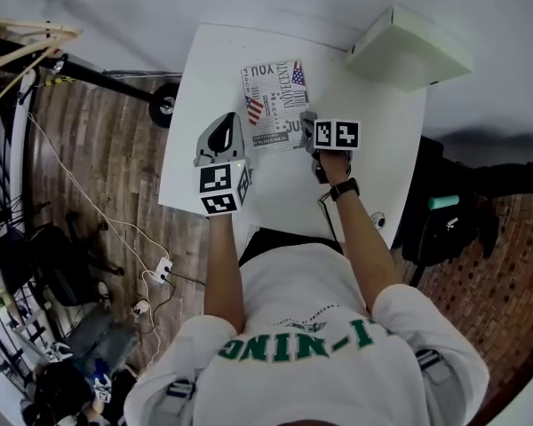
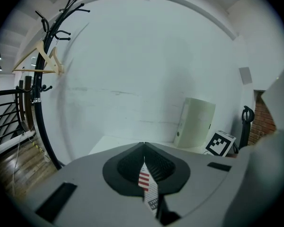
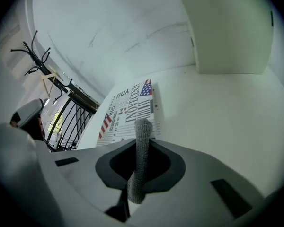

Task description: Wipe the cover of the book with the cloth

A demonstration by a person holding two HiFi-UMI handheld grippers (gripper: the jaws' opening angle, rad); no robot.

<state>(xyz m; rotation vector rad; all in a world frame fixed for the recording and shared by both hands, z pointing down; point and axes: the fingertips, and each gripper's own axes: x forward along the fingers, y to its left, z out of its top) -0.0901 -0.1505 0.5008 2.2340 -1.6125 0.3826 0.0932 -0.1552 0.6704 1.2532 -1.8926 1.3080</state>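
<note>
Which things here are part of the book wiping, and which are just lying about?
In the job: book, held by left hand-held gripper; grey cloth, held by right hand-held gripper.
Lying about: pale green binder, coat rack, wooden hanger.

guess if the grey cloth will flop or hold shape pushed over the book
Probably soft but bunched: the cloth stands as a roll above the right gripper's shut jaws. Its knit texture should drag, not slip, on the book.
</note>
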